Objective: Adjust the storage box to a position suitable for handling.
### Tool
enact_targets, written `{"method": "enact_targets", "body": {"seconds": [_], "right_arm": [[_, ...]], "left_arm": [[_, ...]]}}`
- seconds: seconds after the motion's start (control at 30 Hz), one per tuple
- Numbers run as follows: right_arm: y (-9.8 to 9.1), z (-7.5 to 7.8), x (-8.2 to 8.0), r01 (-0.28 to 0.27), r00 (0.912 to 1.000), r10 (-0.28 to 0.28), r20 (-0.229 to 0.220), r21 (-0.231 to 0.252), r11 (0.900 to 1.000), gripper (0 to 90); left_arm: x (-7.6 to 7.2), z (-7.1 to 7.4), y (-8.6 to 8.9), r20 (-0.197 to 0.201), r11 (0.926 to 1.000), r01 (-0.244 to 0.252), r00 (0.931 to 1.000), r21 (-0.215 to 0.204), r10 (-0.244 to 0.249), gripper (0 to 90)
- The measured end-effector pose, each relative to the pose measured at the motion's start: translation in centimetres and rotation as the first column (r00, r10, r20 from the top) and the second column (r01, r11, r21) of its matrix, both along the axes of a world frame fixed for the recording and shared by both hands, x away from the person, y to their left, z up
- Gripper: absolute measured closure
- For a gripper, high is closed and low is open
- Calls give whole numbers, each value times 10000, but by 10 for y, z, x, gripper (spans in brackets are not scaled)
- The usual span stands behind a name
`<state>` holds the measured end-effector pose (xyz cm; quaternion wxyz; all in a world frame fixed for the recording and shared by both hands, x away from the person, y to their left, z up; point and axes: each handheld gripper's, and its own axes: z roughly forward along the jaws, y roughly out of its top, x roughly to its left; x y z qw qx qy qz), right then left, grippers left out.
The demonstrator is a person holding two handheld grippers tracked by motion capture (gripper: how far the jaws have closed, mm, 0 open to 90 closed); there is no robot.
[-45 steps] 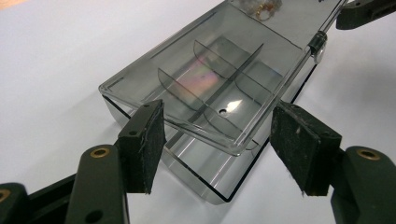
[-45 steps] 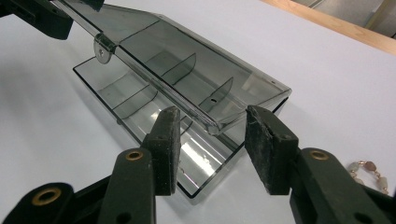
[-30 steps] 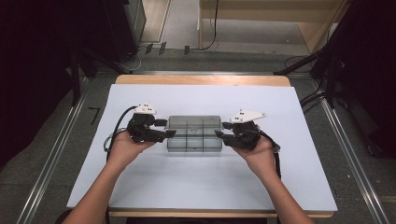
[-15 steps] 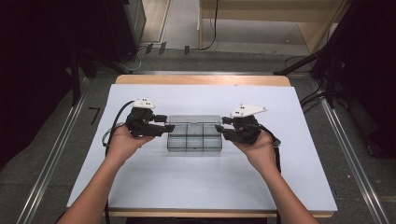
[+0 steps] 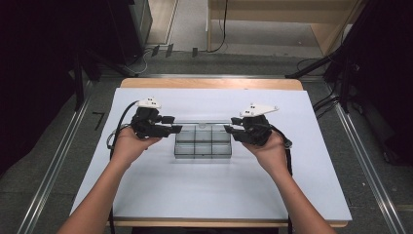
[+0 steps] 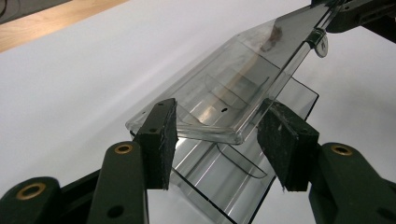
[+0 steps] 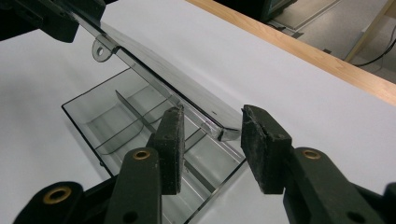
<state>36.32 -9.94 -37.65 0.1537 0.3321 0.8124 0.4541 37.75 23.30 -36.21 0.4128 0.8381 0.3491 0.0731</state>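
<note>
A clear plastic compartment box stands mid-table. Its base point(image 5: 202, 147) rests on the white sheet and its lid point(image 5: 202, 123) is raised along the far side. My left gripper point(image 5: 174, 124) is at the box's left end and my right gripper point(image 5: 228, 130) is at its right end. In the left gripper view the lid's near corner point(image 6: 224, 93) sits between the pads, which touch it, above the base point(image 6: 224, 186). In the right gripper view the lid's end point(image 7: 219, 130) lies between the pads, beside the divided base point(image 7: 116, 121). Both grippers' jaws have just been closing, with the lid between them.
The white sheet point(image 5: 204, 195) covers a wooden table whose bare edge point(image 5: 209, 83) shows at the far side. Metal rails point(image 5: 53, 170) run along both flanks. Cables lie on the floor beyond, and dark stands are at the far right.
The lid lay flat on the box and now stands lifted off the base. Both grippers have risen slightly at the box's ends, and their jaws have narrowed.
</note>
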Motion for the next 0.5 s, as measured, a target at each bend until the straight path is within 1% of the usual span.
{"method": "enact_targets", "body": {"seconds": [0.2,0.27,0.5], "right_arm": [[1,2,5,9,10000,-9,-19,10,10000,621],[1,2,7,-17,10000,17,-32,-11,10000,622],[1,3,13,24,10000,-24,-56,48,10000,630]], "left_arm": [[3,3,1,-66,10000,-50,10000,4,50,500],[5,2,2,-97,9998,-82,9999,-174,80,501],[9,2,3,-102,9993,-155,9998,-331,151,511]]}}
